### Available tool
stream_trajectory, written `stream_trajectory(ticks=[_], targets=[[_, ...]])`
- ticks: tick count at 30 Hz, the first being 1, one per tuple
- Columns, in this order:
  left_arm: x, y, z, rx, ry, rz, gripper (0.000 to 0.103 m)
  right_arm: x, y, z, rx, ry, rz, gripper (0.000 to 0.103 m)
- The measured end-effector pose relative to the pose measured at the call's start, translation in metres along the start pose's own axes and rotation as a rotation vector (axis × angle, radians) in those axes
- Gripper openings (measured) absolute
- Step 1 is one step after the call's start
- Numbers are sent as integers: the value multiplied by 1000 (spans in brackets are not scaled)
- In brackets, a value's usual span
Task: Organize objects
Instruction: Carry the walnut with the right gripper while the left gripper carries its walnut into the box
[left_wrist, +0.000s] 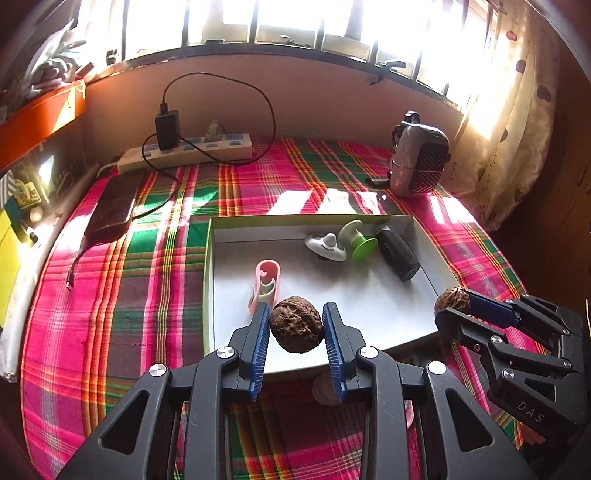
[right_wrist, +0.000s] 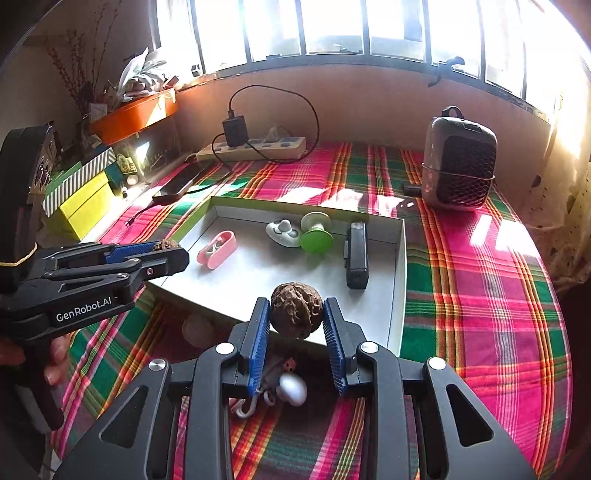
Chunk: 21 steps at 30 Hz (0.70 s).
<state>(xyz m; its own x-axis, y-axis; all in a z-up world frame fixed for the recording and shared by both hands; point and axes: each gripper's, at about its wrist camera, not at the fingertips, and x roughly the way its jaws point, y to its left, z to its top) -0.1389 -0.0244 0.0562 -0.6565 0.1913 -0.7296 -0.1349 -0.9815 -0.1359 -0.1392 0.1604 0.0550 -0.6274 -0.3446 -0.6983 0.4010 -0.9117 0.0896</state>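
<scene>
My left gripper (left_wrist: 295, 325) is shut on a brown walnut (left_wrist: 295, 325) and holds it above the near edge of the shallow white tray (left_wrist: 369, 295). My right gripper (right_wrist: 296, 314) is shut on a second walnut (right_wrist: 296, 310) above the tray's near right part (right_wrist: 400, 280). Each gripper shows in the other view: the right one (left_wrist: 452, 301) at the tray's right rim, the left one (right_wrist: 166, 246) at its left rim. In the tray lie a pink case (left_wrist: 264, 284), a white gadget (left_wrist: 327, 245), a green-and-white spool (left_wrist: 356, 238) and a black block (left_wrist: 399, 253).
A plaid cloth (left_wrist: 129, 295) covers the table. A power strip with a charger (left_wrist: 184, 147) and a phone (left_wrist: 110, 210) lie at the back left, a small heater (left_wrist: 419, 155) at the back right. Boxes (right_wrist: 81, 199) stand on the left. A white egg-shaped thing and cable (right_wrist: 291, 391) lie under my right gripper.
</scene>
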Motion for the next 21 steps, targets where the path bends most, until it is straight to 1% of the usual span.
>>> stream_trajectory(ticks=[11, 21], targets=[[34, 15, 26, -6, 26, 26, 27, 41, -4, 26, -10, 38, -1, 31], [64, 22, 45, -11, 46, 42, 27, 70, -11, 32, -15, 79, -15, 31]])
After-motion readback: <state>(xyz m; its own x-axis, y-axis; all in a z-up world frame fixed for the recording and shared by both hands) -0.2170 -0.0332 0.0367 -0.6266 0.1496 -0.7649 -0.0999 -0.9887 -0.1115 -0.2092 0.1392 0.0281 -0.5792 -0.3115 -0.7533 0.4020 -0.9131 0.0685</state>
